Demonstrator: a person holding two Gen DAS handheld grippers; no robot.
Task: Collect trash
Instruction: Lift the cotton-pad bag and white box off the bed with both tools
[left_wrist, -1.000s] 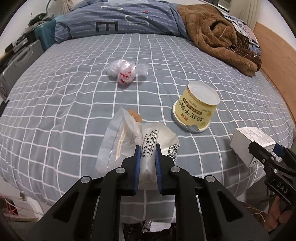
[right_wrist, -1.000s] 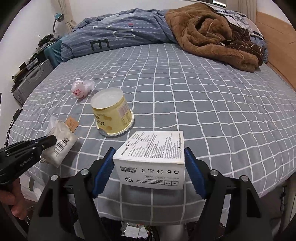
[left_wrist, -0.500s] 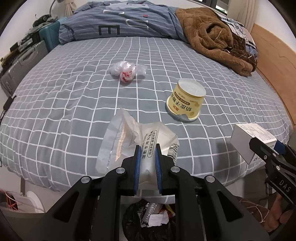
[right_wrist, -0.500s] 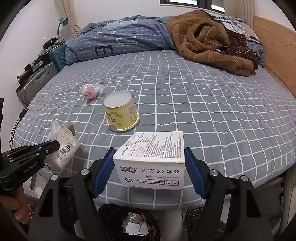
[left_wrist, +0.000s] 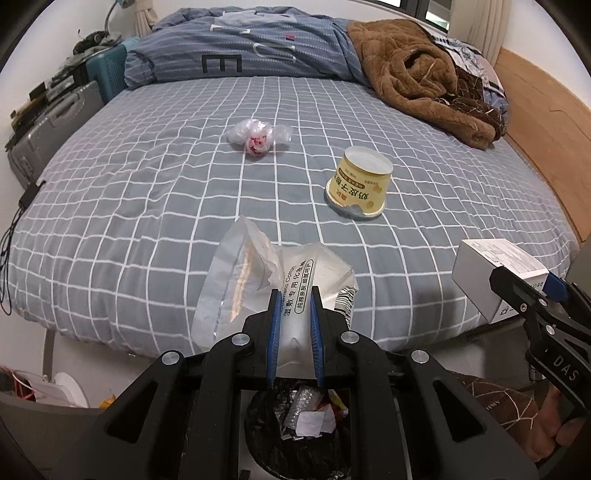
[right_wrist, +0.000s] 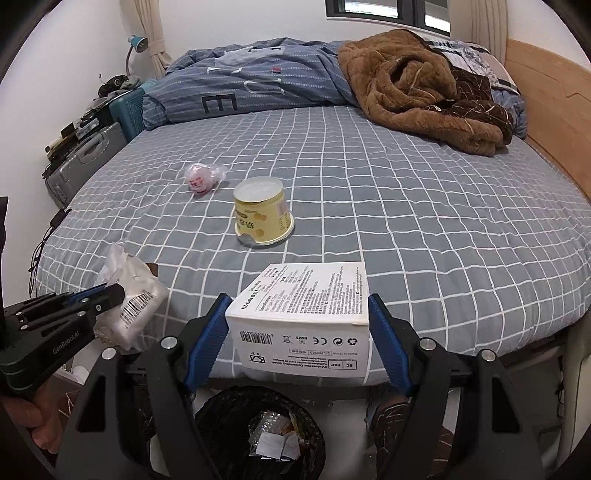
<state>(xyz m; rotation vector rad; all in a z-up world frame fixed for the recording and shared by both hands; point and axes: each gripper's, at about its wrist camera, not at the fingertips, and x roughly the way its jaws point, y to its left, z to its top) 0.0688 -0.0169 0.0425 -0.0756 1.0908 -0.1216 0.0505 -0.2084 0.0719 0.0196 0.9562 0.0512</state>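
My left gripper (left_wrist: 293, 295) is shut on a crumpled white plastic wrapper (left_wrist: 266, 277), held over the bed's near edge above a black trash bin (left_wrist: 295, 417). My right gripper (right_wrist: 297, 302) is shut on a white cardboard box (right_wrist: 306, 317), its blue pads pressing both sides; the trash bin (right_wrist: 262, 432) lies below it. In the left wrist view the box (left_wrist: 491, 273) shows at the right, and in the right wrist view the wrapper (right_wrist: 133, 299) shows at the left. A yellow cup (left_wrist: 360, 184) stands upside down on the bed. A knotted clear bag (left_wrist: 256, 134) lies farther back.
The bed has a grey checked sheet (left_wrist: 147, 192), a blue striped duvet (left_wrist: 258, 48) and a brown fleece blanket (left_wrist: 417, 81) at the far side. A wooden headboard (right_wrist: 554, 122) runs along the right. Suitcases (left_wrist: 48, 125) stand to the left. A slippered foot (left_wrist: 495, 402) stands beside the bin.
Both grippers have drawn back and up from the bed with their loads. The trash bin has come into view below them, and the cup and bag look farther off.
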